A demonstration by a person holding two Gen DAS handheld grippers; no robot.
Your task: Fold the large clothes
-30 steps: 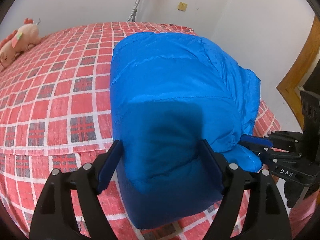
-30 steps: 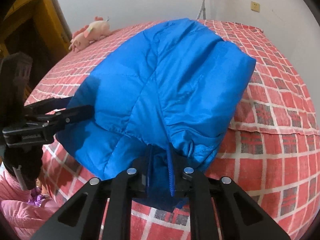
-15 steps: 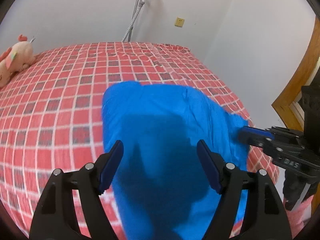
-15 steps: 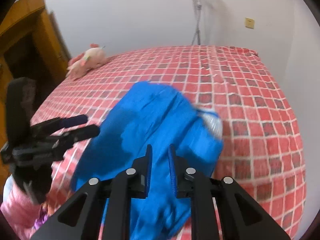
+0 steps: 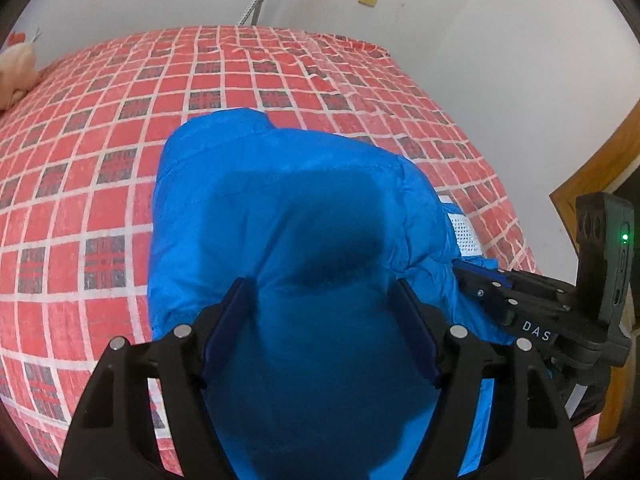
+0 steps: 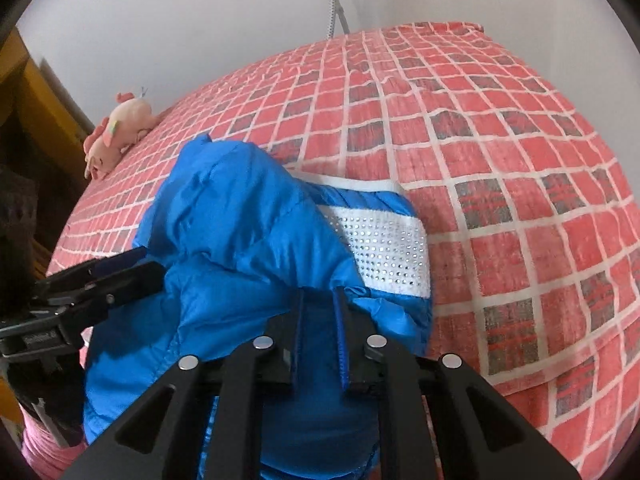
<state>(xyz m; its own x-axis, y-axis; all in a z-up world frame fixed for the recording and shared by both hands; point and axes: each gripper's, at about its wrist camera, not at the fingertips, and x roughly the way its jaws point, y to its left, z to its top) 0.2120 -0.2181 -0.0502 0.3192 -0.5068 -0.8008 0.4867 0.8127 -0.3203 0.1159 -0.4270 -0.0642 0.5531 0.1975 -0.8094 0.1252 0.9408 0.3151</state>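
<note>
Jacket (image 5: 288,216) bunched on bed (image 5: 120,128), both tools on it

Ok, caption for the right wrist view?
Right tongs nearly shut over blue puffy jacket on red checked bedspread.

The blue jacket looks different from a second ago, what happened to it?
The blue jacket was pulled back toward the near edge of the bed, bunching up and exposing a white perforated panel. The right gripper opened slightly, with fabric still between its fingers. The left gripper stayed wide open over the jacket; the pink plush toy didn't move.
</note>
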